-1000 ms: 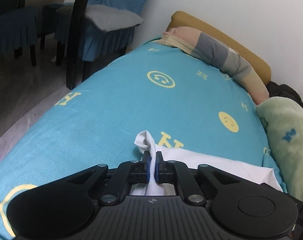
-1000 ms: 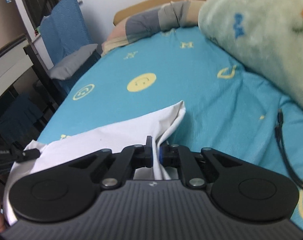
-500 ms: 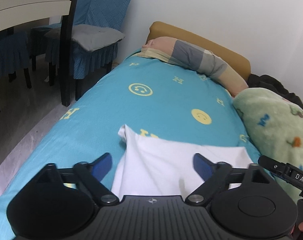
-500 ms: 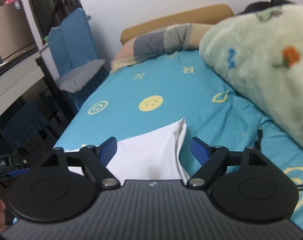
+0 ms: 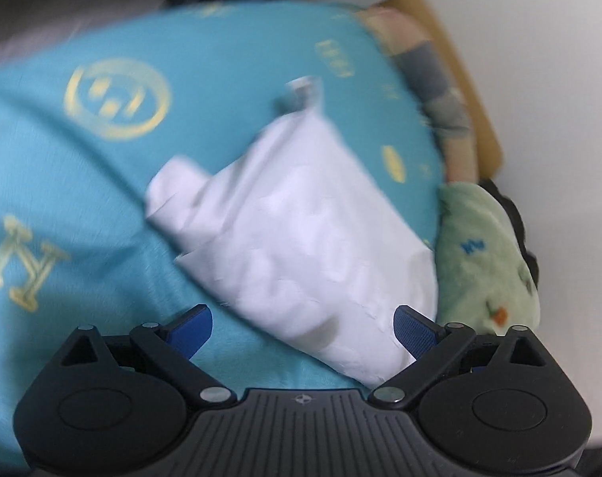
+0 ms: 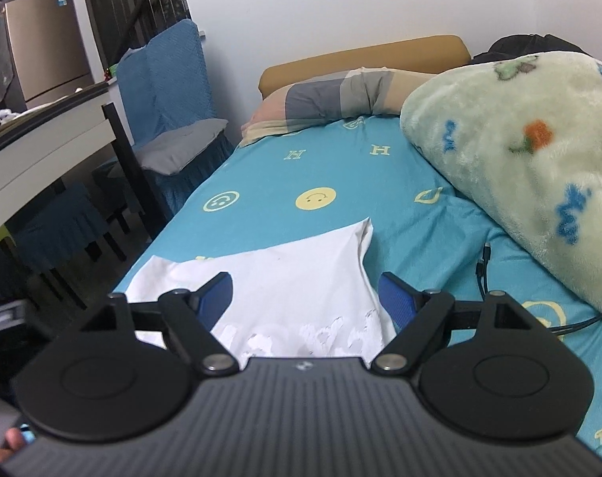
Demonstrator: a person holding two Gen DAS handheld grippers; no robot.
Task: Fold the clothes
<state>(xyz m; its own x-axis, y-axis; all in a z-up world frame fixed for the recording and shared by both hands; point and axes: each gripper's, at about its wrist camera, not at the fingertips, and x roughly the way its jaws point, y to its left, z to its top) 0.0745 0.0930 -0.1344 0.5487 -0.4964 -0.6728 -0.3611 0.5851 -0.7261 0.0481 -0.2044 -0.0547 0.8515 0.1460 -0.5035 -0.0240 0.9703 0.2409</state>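
Observation:
A white garment (image 5: 301,238) lies folded flat on the blue bed sheet (image 5: 82,206); it also shows in the right wrist view (image 6: 293,282). The left wrist view is blurred and tilted. My left gripper (image 5: 302,328) is open and empty, held above the garment's near edge. My right gripper (image 6: 304,298) is open and empty, held above the garment's near right part, with its blue pads (image 6: 396,298) apart.
A green fleece blanket (image 6: 519,159) is piled on the bed's right side. A striped pillow (image 6: 340,99) lies at the headboard. A black cable (image 6: 483,266) lies by the blanket. A table (image 6: 42,131) and blue-covered chairs (image 6: 173,91) stand left of the bed.
Both grippers let go of the garment's corners and opened. They pulled back and up; the left one has swung and tilted, blurring its view.

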